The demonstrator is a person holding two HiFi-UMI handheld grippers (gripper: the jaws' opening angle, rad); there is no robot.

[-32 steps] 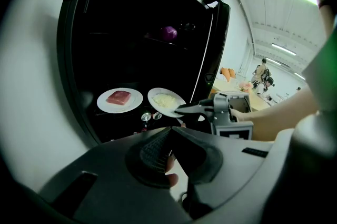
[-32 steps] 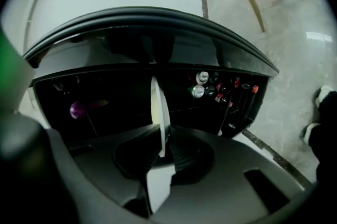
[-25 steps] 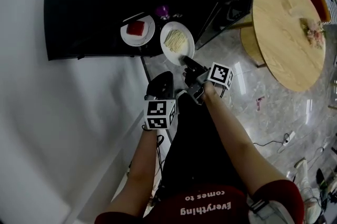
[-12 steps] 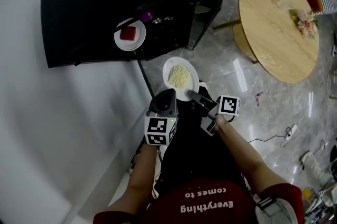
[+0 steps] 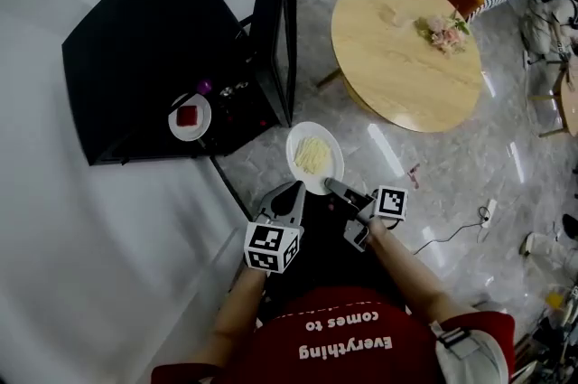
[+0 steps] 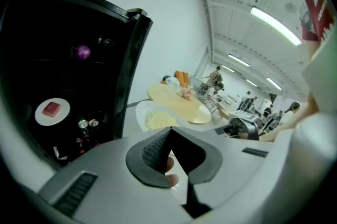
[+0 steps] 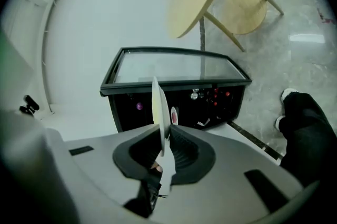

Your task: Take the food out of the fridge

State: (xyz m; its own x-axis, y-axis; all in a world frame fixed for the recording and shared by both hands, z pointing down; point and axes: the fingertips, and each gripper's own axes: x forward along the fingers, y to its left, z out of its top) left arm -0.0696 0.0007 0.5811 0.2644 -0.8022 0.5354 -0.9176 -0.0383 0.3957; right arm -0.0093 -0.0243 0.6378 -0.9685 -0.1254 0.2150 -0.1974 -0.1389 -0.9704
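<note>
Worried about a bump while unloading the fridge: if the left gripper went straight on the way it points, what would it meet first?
Likely the white plate of noodles gripped by the right gripper, just beyond the shut tongs of the left gripper; depth is hard to judge.

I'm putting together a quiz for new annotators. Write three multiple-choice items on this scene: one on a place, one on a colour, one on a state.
1. Where is the red-food plate?
A. in a sink
B. in the fridge
C. on a stove

2. What colour is the food on the held plate?
A. pale yellow
B. green
C. blue

3. How do the right gripper's jaws stand?
A. wide apart, empty
B. shut on the held plate's rim
C. shut on nothing

Answers:
1 B: the plate shows inside the open fridge.
2 A: the heap looks pale yellow in the head view.
3 B: the right gripper view shows the rim pinched between the jaws.
</note>
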